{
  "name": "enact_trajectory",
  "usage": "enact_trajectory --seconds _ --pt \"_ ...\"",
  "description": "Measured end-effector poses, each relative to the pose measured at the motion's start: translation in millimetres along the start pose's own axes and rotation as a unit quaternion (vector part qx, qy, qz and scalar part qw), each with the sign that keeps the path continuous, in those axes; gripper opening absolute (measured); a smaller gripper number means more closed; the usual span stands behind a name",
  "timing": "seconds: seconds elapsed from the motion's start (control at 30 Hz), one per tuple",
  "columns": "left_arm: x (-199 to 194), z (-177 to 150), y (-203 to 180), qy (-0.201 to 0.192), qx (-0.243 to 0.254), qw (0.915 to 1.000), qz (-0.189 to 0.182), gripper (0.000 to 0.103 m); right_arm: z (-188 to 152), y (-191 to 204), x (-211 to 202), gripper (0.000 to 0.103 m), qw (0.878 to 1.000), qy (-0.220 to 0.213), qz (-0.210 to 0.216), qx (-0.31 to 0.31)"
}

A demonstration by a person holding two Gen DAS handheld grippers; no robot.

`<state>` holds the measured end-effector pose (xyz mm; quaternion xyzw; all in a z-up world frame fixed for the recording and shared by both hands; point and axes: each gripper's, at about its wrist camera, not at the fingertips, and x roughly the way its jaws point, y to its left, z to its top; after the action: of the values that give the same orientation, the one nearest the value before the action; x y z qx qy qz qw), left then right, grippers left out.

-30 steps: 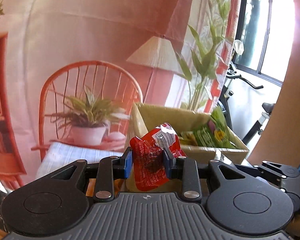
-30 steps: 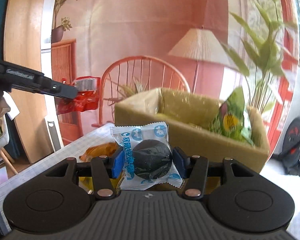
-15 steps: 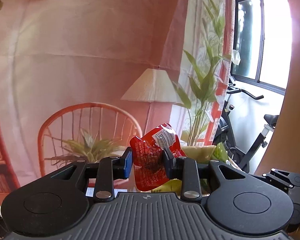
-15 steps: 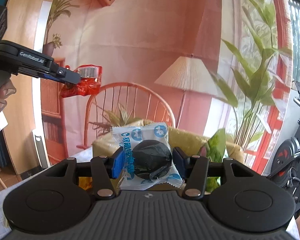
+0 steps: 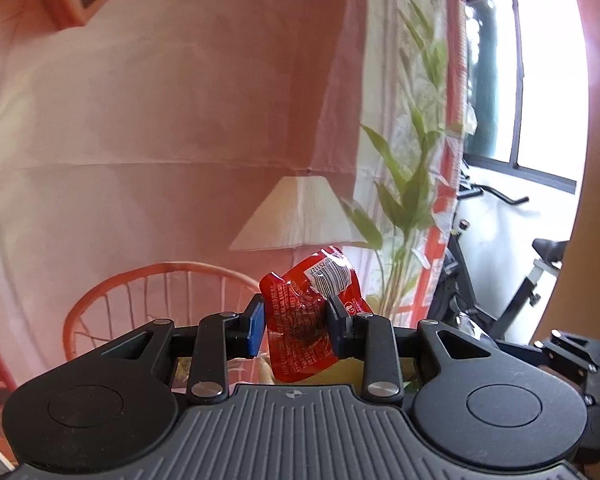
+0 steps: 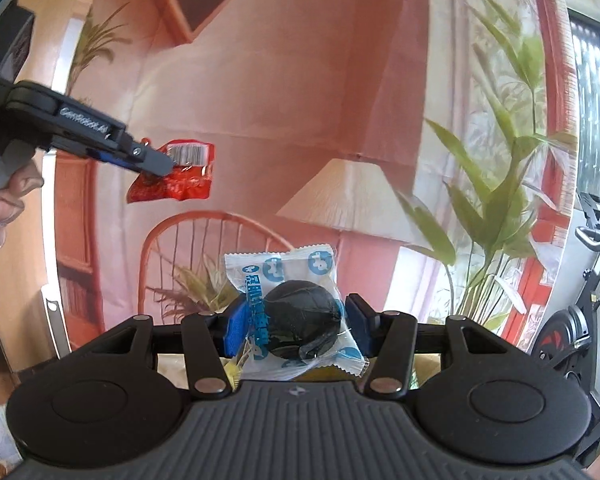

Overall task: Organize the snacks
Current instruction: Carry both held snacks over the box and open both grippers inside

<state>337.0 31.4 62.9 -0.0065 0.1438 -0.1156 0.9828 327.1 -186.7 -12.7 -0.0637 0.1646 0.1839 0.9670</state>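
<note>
My left gripper (image 5: 296, 326) is shut on a red snack packet (image 5: 306, 320) with a barcode at its top corner and holds it high in the air. The same gripper (image 6: 156, 164) and its red packet (image 6: 176, 186) show at the upper left of the right wrist view. My right gripper (image 6: 296, 326) is shut on a clear blue-and-white wrapper with a dark round snack (image 6: 296, 320) inside, also lifted. A sliver of the yellow-green box (image 5: 340, 374) shows just below the left fingers and under the right ones (image 6: 424, 364).
A printed backdrop with an orange chair (image 5: 156, 296), a lamp (image 5: 300, 216) and bamboo leaves (image 5: 412, 184) hangs ahead. An exercise bike (image 5: 500, 280) stands by the window on the right. A hand (image 6: 0, 208) holds the left gripper.
Both grippers have risen and tilted up with their snacks still held. The yellow-green box and table have dropped almost out of both views.
</note>
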Motion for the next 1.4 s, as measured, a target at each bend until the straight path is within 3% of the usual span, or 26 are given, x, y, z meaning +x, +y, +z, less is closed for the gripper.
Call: enact_trajectory --seconds 0.2,0.37,0.5,0.63,0.8,1.13,1.4 --pt "32.7 -22.2 -10.7 0.065 -0.010 0.9970 -0.040 0.034 -9.0 -7.3 25.0 0.054 0.999 0.044 0.027 0.009" --pt "73.4 -59.4 -14.9 0.152 -0.039 0.9862 -0.054 0.034 -38.6 -3.1 54.8 0.054 0.995 0.093 0.031 0.025" --pt "89.6 -78.9 -10.8 0.180 -0.056 0.9804 -0.057 0.034 -51.0 -0.8 67.3 0.054 0.992 0.116 0.031 0.025" --pt "94.8 -87.3 -9.3 0.193 -0.048 0.9776 -0.067 0.036 -57.7 -3.0 69.1 0.056 0.991 0.130 0.029 0.029" --pt "101.0 -90.7 -11.5 0.204 -0.037 0.9761 -0.064 0.038 -53.5 -10.4 58.2 0.060 0.992 0.114 0.027 0.051" --pt "48.7 -95.0 -8.1 0.167 -0.019 0.9839 -0.061 0.045 -52.9 -1.0 0.4 0.061 0.991 0.073 0.025 0.105" --pt "11.1 -94.7 -1.2 0.174 -0.014 0.9833 -0.052 0.046 -78.9 9.6 -26.4 0.061 0.984 0.093 0.025 0.153"
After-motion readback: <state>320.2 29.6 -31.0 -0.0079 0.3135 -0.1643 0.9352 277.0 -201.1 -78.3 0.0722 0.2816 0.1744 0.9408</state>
